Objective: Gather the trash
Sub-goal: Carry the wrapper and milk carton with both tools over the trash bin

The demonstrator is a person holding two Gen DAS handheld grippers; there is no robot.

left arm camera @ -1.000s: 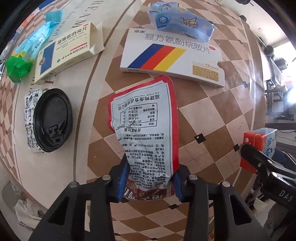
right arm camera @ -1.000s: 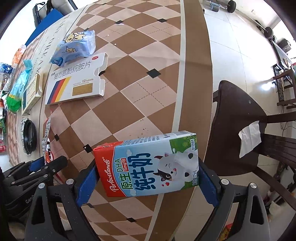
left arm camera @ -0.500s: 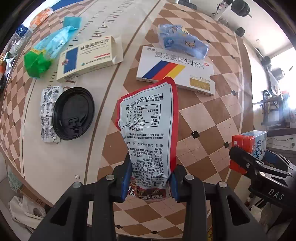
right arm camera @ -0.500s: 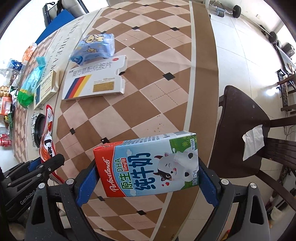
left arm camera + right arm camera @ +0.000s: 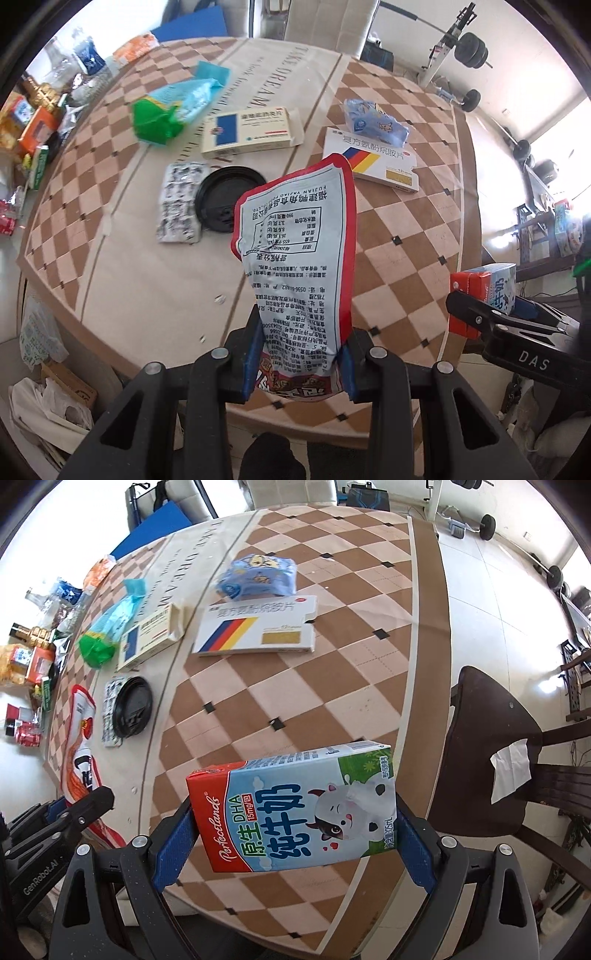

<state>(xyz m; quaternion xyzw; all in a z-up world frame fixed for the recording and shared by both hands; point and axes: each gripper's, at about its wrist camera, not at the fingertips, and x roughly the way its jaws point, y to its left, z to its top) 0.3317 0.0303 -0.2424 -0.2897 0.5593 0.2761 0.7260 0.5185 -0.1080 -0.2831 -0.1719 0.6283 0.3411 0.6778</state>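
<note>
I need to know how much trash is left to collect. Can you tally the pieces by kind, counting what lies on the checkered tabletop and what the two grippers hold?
Cardboard medicine boxes: 2
Plastic packets and wrappers: 3
Blister pack: 1
Black cup lid: 1
Milk carton: 1
Total: 8

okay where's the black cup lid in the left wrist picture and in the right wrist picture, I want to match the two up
Left wrist view: black cup lid lies flat on the table, centre-left, partly behind the snack packet's top edge.
Right wrist view: black cup lid lies at the left side, seen at a slant.
Shared landmark: the foil blister pack lies against the lid's left edge in both views.
</note>
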